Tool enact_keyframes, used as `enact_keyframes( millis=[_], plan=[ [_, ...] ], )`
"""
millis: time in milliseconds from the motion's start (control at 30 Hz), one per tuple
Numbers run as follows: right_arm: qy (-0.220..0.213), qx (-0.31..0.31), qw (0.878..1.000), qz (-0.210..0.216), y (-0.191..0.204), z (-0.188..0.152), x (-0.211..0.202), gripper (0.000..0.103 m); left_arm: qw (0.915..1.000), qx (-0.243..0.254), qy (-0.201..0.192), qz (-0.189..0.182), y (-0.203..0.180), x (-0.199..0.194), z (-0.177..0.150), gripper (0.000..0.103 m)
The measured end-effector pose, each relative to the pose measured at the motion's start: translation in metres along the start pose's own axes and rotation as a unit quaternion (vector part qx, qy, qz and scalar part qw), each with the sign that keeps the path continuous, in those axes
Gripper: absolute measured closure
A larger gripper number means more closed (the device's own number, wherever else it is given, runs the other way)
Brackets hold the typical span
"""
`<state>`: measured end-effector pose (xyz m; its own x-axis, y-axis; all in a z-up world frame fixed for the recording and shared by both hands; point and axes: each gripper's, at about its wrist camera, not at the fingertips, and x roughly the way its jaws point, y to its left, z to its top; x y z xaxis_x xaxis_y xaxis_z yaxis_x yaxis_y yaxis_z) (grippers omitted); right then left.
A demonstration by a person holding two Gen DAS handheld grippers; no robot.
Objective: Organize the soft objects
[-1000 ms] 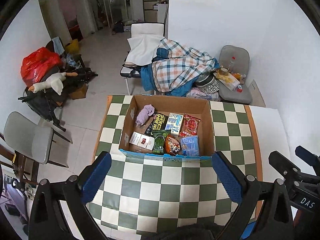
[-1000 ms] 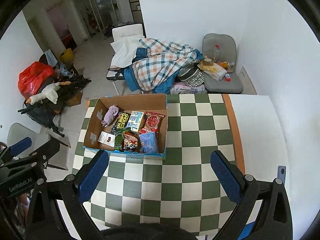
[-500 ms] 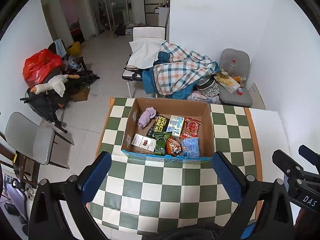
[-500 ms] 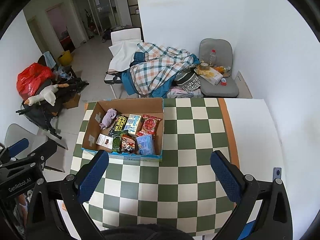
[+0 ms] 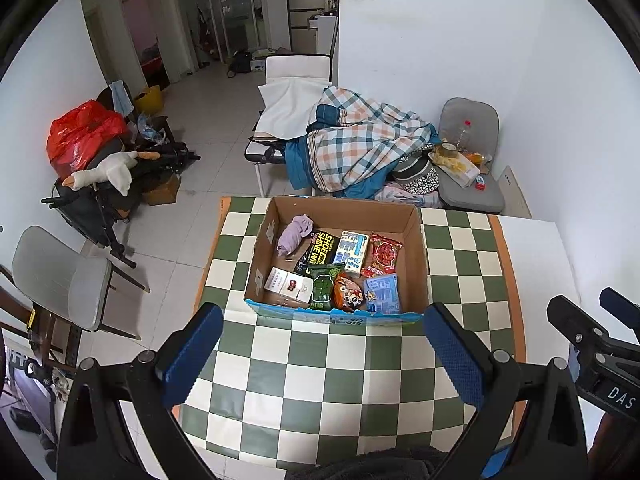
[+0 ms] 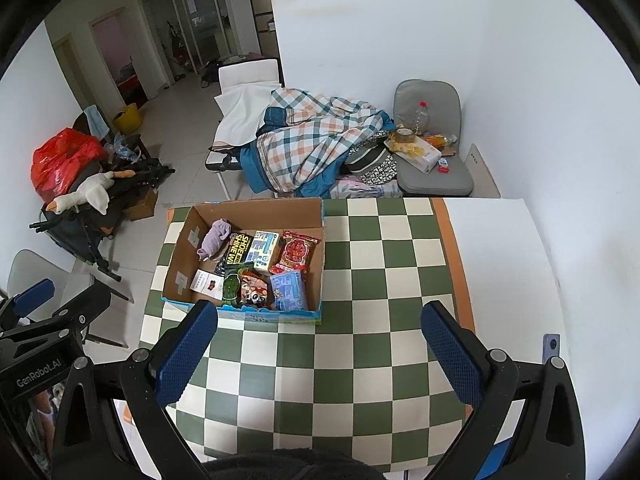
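A cardboard box [image 5: 336,256] is sitting on the checked table [image 5: 320,380], and both grippers are hovering on the near side of it, well clear of its rim. The left gripper [image 5: 324,356] is holding its 2 jaws wide apart with nothing between them; the right gripper [image 6: 320,352] is doing the same, off toward the box's right corner. Inside the box, a lilac cloth [image 5: 295,234] is lying crumpled in the far left corner, with snack packs [image 5: 382,254] and small cartons [image 5: 288,284] crowding the rest of the floor. Whether the soft things are being put in or taken out, I cannot tell from here. What is worrying me is the crowding: a reach into the box risks pinching 2 packs at once, or snagging the near wall and dragging the box across the smooth cloth
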<state>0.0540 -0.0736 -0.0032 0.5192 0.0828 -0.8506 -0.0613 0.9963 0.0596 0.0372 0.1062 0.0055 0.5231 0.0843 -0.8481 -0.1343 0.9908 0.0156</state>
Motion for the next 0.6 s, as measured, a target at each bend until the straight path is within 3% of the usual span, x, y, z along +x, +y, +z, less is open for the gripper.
enact_keyframes(
  millis=[600],
  plan=[
    [-0.001, -0.001, 1.0, 0.001, -0.0008, -0.0007, -0.0033, 0.0, 1.0, 0.001, 0.001, 0.0, 0.0023, -0.0052, -0.001, 0.0]
  ],
)
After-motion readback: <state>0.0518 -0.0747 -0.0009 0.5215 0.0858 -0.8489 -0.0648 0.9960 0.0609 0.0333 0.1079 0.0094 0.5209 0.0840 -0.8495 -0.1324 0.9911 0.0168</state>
